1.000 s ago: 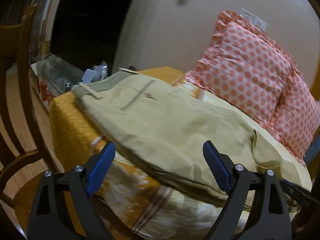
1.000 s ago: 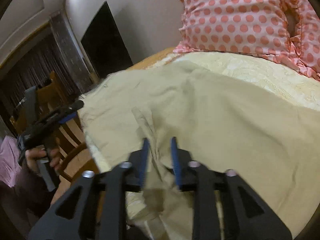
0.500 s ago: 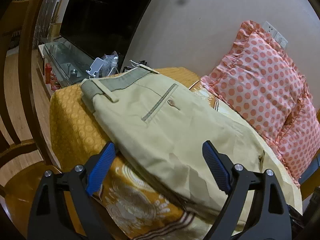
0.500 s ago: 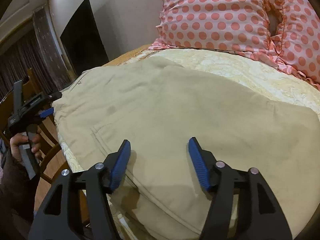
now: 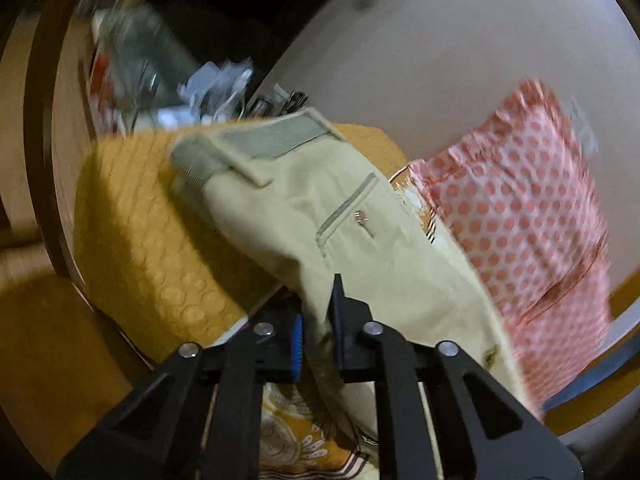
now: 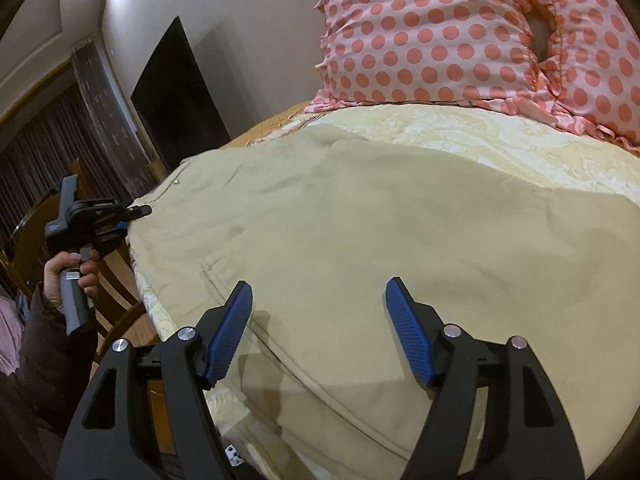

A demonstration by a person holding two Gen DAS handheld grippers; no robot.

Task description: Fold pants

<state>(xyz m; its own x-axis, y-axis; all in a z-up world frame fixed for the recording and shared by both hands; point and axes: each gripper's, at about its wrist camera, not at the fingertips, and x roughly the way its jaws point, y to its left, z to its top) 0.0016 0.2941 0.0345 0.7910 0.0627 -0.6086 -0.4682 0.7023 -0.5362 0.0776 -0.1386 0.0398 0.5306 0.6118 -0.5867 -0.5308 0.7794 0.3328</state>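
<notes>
Beige pants point(image 5: 360, 240) lie folded across the bed, waistband at the far end with a back pocket and button showing. My left gripper point(image 5: 318, 320) is shut on the near edge of the pants, pinching a fold of cloth. In the right wrist view the pants point(image 6: 400, 220) spread wide over the bed. My right gripper point(image 6: 320, 312) is open just above the cloth near the hem, holding nothing. The left gripper also shows at the far left of the right wrist view point(image 6: 136, 212), at the pants' edge.
Pink polka-dot pillows point(image 5: 528, 208) point(image 6: 460, 32) lean on the wall behind the pants. The orange bedspread point(image 5: 140, 216) drops off at the bed edge. A wooden chair point(image 6: 116, 264) stands by the bed. A cluttered glass shelf point(image 5: 168, 76) and a dark TV point(image 6: 176, 96) lie beyond.
My left gripper has moved in and closed on the pants' near edge. My right gripper let go of the cloth a second ago and now stays open above it.
</notes>
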